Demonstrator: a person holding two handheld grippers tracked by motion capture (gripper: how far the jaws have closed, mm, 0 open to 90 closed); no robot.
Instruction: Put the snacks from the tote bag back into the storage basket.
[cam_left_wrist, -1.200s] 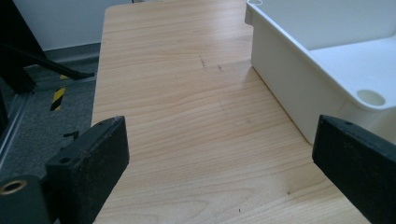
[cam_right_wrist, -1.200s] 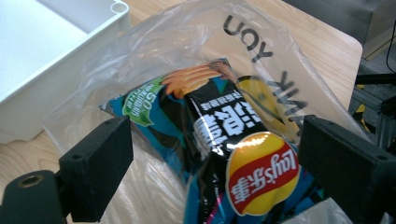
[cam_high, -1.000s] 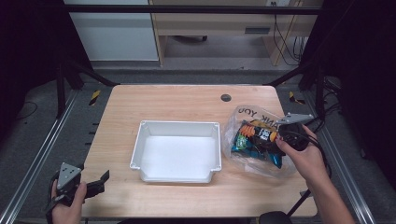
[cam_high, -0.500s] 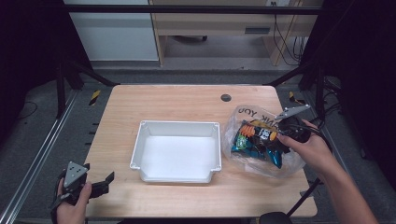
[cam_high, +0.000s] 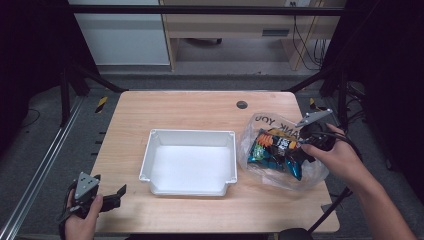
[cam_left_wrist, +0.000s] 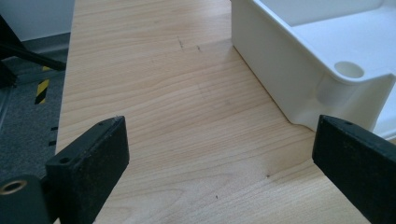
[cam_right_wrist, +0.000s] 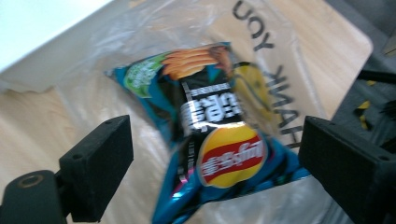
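A shallow white rectangular plastic bin (cam_high: 189, 161) sits empty near the middle of the light wooden table (cam_high: 190, 107), its open top free to take whatever comes next, and just beside its right wall lies a crinkled clear plastic bag printed with black "THANK YOU" lettering (cam_high: 280, 152). Inside that bag rests a glossy blue crisp packet with a red-and-yellow logo (cam_right_wrist: 212, 140), lying flat and tilted, with what looks like a second orange-and-green packet (cam_high: 262, 142) next to it, nearer the bin, though the film blurs the boundary. The right gripper (cam_high: 300, 152) is poised over the bag; in its own view the two black jaws stand wide apart, one at either side of the blue packet and clear of it, gripping nothing. That spread suits the width of the packet, so I judge the hand is lining up to close on it through or past the bag's mouth, probably to carry it to the bin. The slippery film and the puffed packet could slide or bunch between the pads. The left gripper (cam_high: 107, 198) waits low at the near left corner of the table, jaws likewise released and empty, aimed across bare wood toward the bin's rounded corner, well apart from the bag.
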